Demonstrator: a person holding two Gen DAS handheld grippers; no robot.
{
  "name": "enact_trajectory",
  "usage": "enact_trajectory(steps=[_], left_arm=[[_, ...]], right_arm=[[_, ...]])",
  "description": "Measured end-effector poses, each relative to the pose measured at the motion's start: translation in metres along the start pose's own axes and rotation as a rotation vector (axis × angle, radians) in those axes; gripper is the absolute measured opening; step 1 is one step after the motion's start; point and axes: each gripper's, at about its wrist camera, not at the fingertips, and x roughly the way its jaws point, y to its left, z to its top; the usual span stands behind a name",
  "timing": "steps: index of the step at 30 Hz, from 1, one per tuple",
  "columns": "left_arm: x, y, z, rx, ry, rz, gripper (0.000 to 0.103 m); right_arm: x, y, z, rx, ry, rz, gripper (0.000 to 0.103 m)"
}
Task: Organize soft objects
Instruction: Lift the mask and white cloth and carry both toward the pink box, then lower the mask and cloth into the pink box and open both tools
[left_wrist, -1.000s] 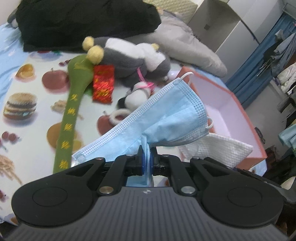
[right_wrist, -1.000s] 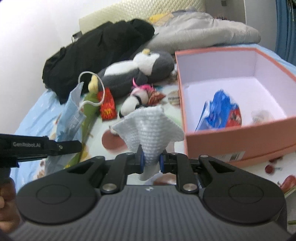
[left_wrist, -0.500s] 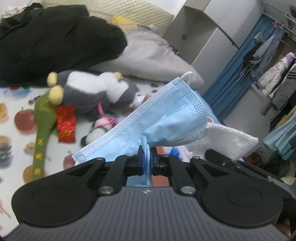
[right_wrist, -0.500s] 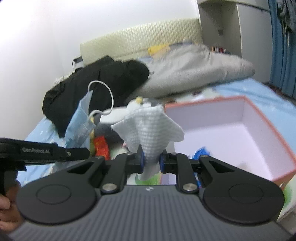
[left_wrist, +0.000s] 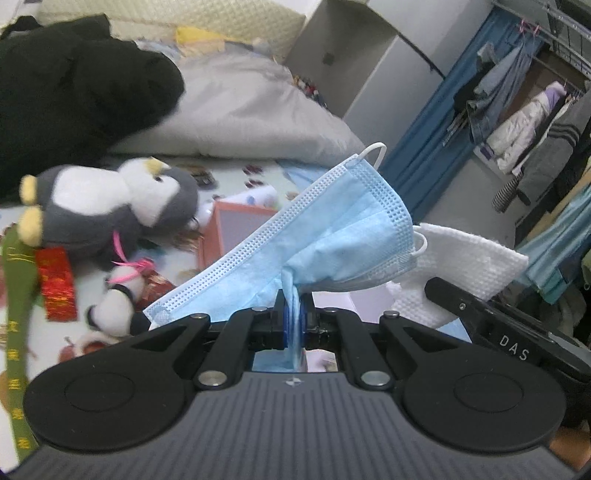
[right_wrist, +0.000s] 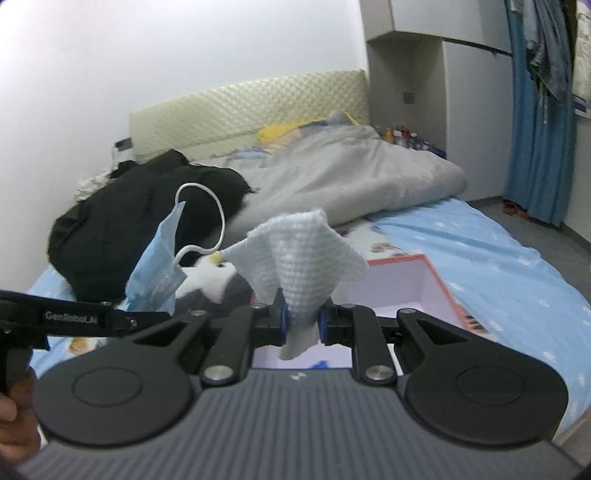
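Observation:
My left gripper (left_wrist: 294, 325) is shut on a light blue face mask (left_wrist: 325, 243) that fans up and to the right, its white ear loop at the top. My right gripper (right_wrist: 301, 325) is shut on a white woven cloth (right_wrist: 299, 266) that bunches above the jaws. Both are held up over the bed beside each other: the cloth (left_wrist: 469, 266) shows at the right of the left wrist view, and the mask (right_wrist: 159, 273) at the left of the right wrist view. The orange box (right_wrist: 436, 280) with its pale inside lies below and ahead.
A grey and white penguin plush (left_wrist: 107, 206), a small panda plush (left_wrist: 118, 299), a red packet (left_wrist: 55, 284) and a green strip (left_wrist: 16, 295) lie on the printed sheet. A black garment (right_wrist: 140, 214) and a grey duvet (right_wrist: 351, 177) are piled by the headboard. Clothes hang at right.
Both grippers have risen with the mask and the cloth still in them. The bed, the toys and the box have dropped lower in both views, and more of the room shows.

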Motion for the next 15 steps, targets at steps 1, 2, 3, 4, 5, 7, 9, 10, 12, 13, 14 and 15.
enact_trajectory(steps=[1, 2, 3, 4, 5, 7, 9, 10, 12, 13, 14, 15], left_arm=[[0.008, -0.003, 0.001, 0.002, 0.014, 0.000, 0.007], [0.017, -0.005, 0.000, 0.001, 0.026, 0.002, 0.007], [0.025, -0.009, 0.000, 0.001, 0.031, 0.006, 0.007], [0.035, -0.010, -0.001, 0.007, 0.038, 0.011, 0.007], [0.044, -0.012, -0.001, 0.009, 0.048, 0.016, 0.007], [0.063, -0.015, -0.004, 0.006, 0.080, 0.016, 0.007], [0.078, -0.019, -0.007, 0.012, 0.100, 0.024, 0.007], [0.087, -0.021, -0.009, 0.015, 0.113, 0.028, 0.007], [0.102, -0.023, -0.011, 0.012, 0.138, 0.033, 0.007], [0.110, -0.024, -0.012, 0.013, 0.152, 0.036, 0.007], [0.117, -0.025, -0.013, 0.020, 0.161, 0.037, 0.007], [0.124, -0.027, -0.015, 0.031, 0.171, 0.040, 0.007]], right_arm=[[0.005, -0.008, -0.001, 0.011, 0.016, -0.007, 0.019], [0.009, -0.017, -0.003, 0.024, 0.032, -0.015, 0.019], [0.014, -0.024, -0.005, 0.035, 0.047, -0.021, 0.019], [0.019, -0.032, -0.009, 0.051, 0.066, -0.029, 0.019], [0.025, -0.041, -0.012, 0.068, 0.082, -0.038, 0.019], [0.034, -0.054, -0.021, 0.092, 0.108, -0.052, 0.019], [0.043, -0.062, -0.030, 0.113, 0.132, -0.060, 0.019], [0.048, -0.068, -0.035, 0.123, 0.144, -0.062, 0.019], [0.057, -0.078, -0.042, 0.134, 0.169, -0.062, 0.019], [0.062, -0.081, -0.045, 0.136, 0.181, -0.061, 0.019], [0.067, -0.083, -0.049, 0.139, 0.194, -0.062, 0.019], [0.073, -0.086, -0.052, 0.144, 0.207, -0.063, 0.019]])
